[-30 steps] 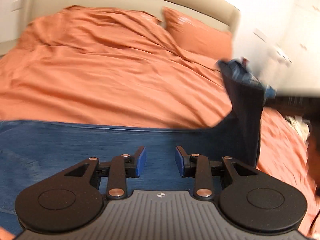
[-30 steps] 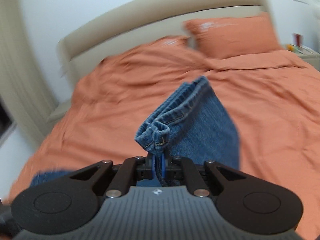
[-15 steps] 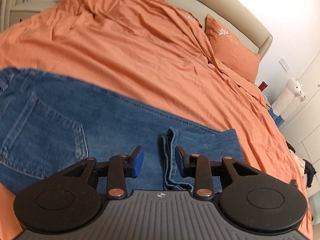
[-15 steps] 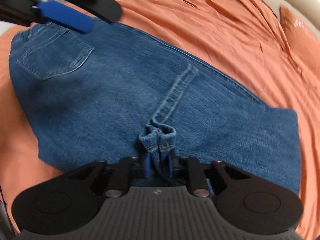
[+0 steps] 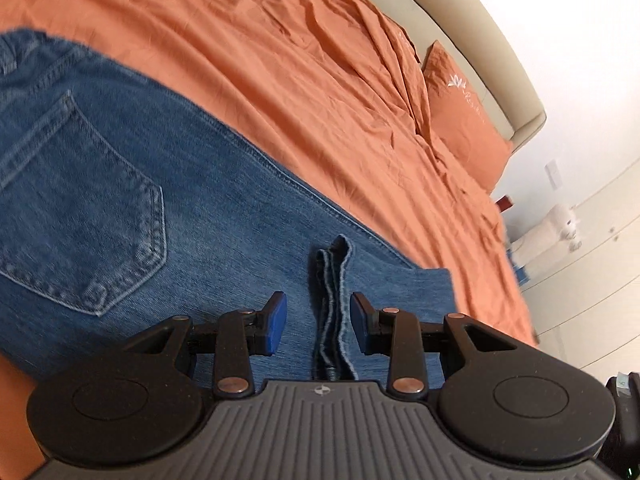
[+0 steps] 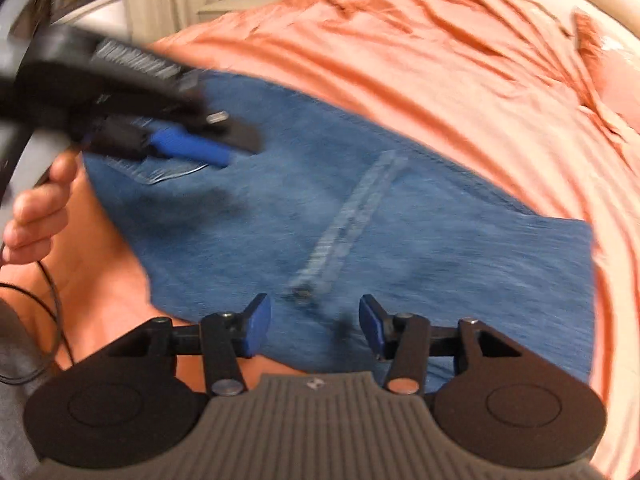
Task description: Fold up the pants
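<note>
Jeans [image 5: 208, 216] lie folded flat on the bed [image 5: 320, 80], on its orange cover, with a back pocket [image 5: 80, 216] showing at 9 o'clock in the left wrist view. The hem [image 5: 332, 304] of the folded-over leg rests on top of the denim as a narrow dark ridge and runs from 6 o'clock toward the middle of that view. The left tool [image 5: 318, 322] hangs over this hem with its blue pads apart; the hem lies between them, closer to the right-hand pad, and neither pad presses on it. An orange pillow [image 5: 468, 120] sits against the beige headboard [image 5: 460, 28] at 2 o'clock.

In the right wrist view, which is blurred, the jeans [image 6: 400, 240] fill the middle and the same hem [image 6: 348, 220] shows as a pale seam line running from the middle down toward 6 o'clock. The right tool [image 6: 314, 326] has just been opening; its pads stand wide, nothing is gripped, and the end of the hem lies on the denim just beyond the gap. At 10 o'clock the left tool [image 6: 192, 148] crosses over the pocket end of the jeans, and a hand [image 6: 40, 208] holds its handle at 9 o'clock. A thin black cable [image 6: 48, 312] loops at 8 o'clock.
</note>
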The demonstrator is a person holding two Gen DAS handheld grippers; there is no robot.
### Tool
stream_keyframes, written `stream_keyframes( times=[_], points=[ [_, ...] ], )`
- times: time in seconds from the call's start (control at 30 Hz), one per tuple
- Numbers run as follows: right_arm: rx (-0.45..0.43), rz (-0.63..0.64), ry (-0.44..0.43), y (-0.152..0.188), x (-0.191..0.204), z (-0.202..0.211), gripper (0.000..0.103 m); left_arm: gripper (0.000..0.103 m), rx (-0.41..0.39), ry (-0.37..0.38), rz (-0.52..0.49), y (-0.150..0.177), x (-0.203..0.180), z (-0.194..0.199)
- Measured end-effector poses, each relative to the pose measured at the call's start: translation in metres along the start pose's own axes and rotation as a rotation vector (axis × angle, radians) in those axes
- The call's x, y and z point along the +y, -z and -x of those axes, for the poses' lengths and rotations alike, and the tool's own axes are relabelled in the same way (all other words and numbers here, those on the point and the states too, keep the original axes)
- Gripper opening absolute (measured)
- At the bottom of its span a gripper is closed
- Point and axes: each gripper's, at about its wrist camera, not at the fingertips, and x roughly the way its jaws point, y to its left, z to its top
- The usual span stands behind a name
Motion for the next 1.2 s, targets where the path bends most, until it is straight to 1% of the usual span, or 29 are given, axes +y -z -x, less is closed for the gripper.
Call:
stream_keyframes(
  times=[0.03, 0.07, 0.13, 0.2, 0.27, 0.37, 0.47, 0.53, 0.57, 0.6, 0.63, 0.67, 0.7, 0.73, 0.87, 0.9, 0.93, 0.97, 1.03, 1.07, 1.1, 1.2],
  points=[
    [-0.008, -0.017, 0.018, 0.002, -0.010, 0.005, 0.045, 0.039, 0.006, 0.012, 0.013, -0.001, 0.002, -0.002],
    [-0.015, -0.038, 0.039, 0.005, -0.022, 0.008, 0.040, 0.039, 0.017, 0.026, 0.024, -0.001, 0.002, -0.005],
    [-0.023, -0.088, 0.077, 0.010, -0.045, 0.011, 0.035, 0.039, 0.045, 0.054, 0.041, -0.002, 0.002, -0.013],
    [-0.024, -0.155, 0.100, 0.015, -0.066, 0.009, 0.034, 0.043, 0.082, 0.064, 0.042, -0.002, -0.003, -0.026],
    [-0.030, -0.215, 0.104, 0.018, -0.084, 0.006, 0.034, 0.048, 0.118, 0.050, 0.034, -0.004, -0.007, -0.043],
    [-0.048, -0.265, 0.105, 0.024, -0.100, 0.000, 0.034, 0.048, 0.164, 0.031, 0.056, -0.009, -0.008, -0.075],
    [-0.074, -0.281, 0.113, 0.032, -0.115, 0.002, 0.034, 0.048, 0.187, 0.037, 0.081, -0.013, -0.004, -0.103],
    [-0.097, -0.290, 0.128, 0.038, -0.125, 0.006, 0.034, 0.045, 0.193, 0.051, 0.100, -0.013, 0.000, -0.118],
    [-0.105, -0.299, 0.132, 0.042, -0.131, 0.008, 0.034, 0.034, 0.191, 0.054, 0.108, -0.013, 0.001, -0.125],
    [-0.111, -0.309, 0.137, 0.046, -0.137, 0.010, 0.034, 0.024, 0.184, 0.046, 0.105, -0.013, 0.001, -0.129],
    [-0.113, -0.315, 0.144, 0.051, -0.144, 0.013, 0.034, 0.023, 0.169, 0.039, 0.092, -0.013, 0.000, -0.131],
    [-0.113, -0.320, 0.153, 0.056, -0.149, 0.014, 0.034, 0.018, 0.141, 0.037, 0.071, -0.012, -0.003, -0.130],
    [-0.110, -0.324, 0.162, 0.061, -0.155, 0.016, 0.034, 0.011, 0.109, 0.040, 0.040, -0.012, -0.007, -0.125],
    [-0.107, -0.328, 0.171, 0.065, -0.161, 0.018, 0.034, 0.006, 0.068, 0.046, -0.003, -0.012, -0.014, -0.118],
    [-0.118, -0.353, 0.193, 0.077, -0.181, 0.028, 0.034, 0.007, -0.076, 0.148, -0.153, -0.017, -0.045, -0.078],
    [-0.123, -0.362, 0.190, 0.078, -0.186, 0.030, 0.034, 0.007, -0.099, 0.155, -0.169, -0.017, -0.047, -0.073],
    [-0.127, -0.373, 0.185, 0.077, -0.191, 0.030, 0.034, 0.007, -0.107, 0.138, -0.176, -0.018, -0.047, -0.072],
    [-0.130, -0.384, 0.177, 0.075, -0.196, 0.029, 0.033, 0.007, -0.098, 0.104, -0.179, -0.019, -0.044, -0.076],
    [-0.135, -0.390, 0.174, 0.068, -0.204, 0.022, 0.030, 0.007, -0.061, 0.035, -0.145, -0.018, -0.032, -0.091],
    [-0.138, -0.383, 0.183, 0.064, -0.207, 0.018, 0.025, 0.007, -0.037, 0.013, -0.121, -0.016, -0.024, -0.099],
    [-0.140, -0.374, 0.194, 0.058, -0.210, 0.012, 0.023, 0.007, -0.018, -0.005, -0.104, -0.014, -0.019, -0.106],
    [-0.155, -0.372, 0.203, 0.034, -0.222, -0.009, 0.020, 0.007, 0.020, -0.052, -0.076, -0.009, -0.012, -0.118]
  ],
)
